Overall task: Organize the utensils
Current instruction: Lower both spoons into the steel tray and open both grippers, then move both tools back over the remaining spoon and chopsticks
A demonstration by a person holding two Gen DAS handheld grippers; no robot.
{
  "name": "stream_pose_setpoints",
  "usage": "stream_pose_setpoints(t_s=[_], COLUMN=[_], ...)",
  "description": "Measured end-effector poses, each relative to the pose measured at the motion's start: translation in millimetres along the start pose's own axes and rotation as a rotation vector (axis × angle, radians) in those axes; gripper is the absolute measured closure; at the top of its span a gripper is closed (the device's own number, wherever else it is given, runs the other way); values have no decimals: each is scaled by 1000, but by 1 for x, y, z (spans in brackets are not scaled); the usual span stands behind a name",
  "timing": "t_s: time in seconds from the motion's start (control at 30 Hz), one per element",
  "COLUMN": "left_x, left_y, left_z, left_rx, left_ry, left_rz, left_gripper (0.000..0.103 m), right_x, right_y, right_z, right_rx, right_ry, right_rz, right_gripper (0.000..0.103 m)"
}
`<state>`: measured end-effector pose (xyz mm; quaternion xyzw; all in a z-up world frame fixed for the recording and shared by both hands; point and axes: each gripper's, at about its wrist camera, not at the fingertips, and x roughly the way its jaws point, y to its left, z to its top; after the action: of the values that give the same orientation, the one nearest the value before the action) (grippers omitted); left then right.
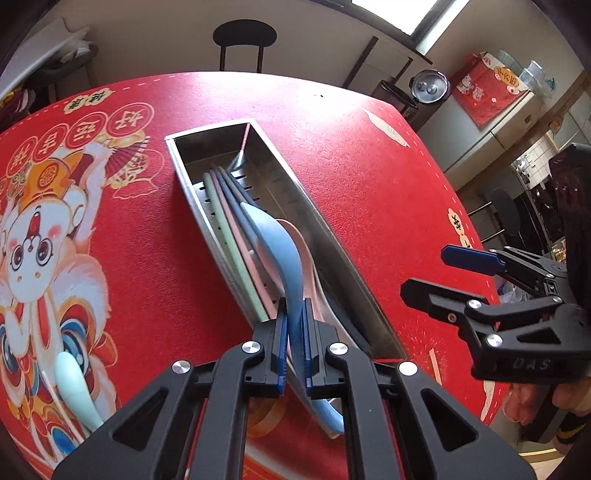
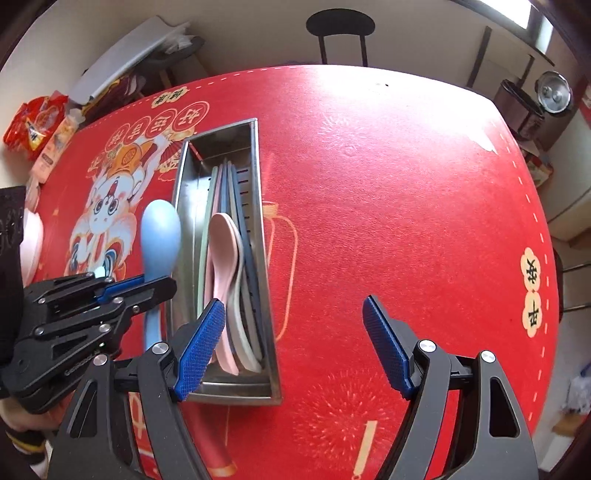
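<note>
My left gripper is shut on the handle of a light blue spoon, whose bowl hangs over a long steel tray. In the right wrist view the left gripper holds that blue spoon at the left rim of the tray. A pink spoon and several slim coloured utensils lie in the tray. My right gripper stands open with nothing between its pads, just past the tray's near right end; the left wrist view shows this right gripper to the tray's right. A mint spoon lies on the red tablecloth.
The red printed cloth covers the whole table, whose right edge curves close by. A black chair stands at the far side. Snack packets lie off the table's left; a rice cooker stands beyond the far right corner.
</note>
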<state>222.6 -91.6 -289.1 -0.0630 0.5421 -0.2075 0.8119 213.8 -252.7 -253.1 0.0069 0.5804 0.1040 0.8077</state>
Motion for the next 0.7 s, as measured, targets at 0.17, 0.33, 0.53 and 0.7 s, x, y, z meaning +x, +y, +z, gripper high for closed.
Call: stream_pose_setpoints(t_s=[0.17, 0.33, 0.53, 0.7], left_x=[0, -35, -83, -109], left_y=[-5, 19, 79, 132], left_z=[9, 3, -29, -77], left_rx=[7, -30, -118, -219], left_ry=[-29, -101, -142, -125], left_rz=[22, 31, 120, 227], left_gripper=[62, 28, 6, 6], right_x=[-2, -7, -6, 2], right_y=[-12, -1, 47, 97], right_z=[-7, -11, -17, -23], right_rx=[32, 31, -24, -109], right_ry=[4, -15, -38, -26], right_rz=[12, 35, 97, 129], right_gripper=[29, 29, 29, 29])
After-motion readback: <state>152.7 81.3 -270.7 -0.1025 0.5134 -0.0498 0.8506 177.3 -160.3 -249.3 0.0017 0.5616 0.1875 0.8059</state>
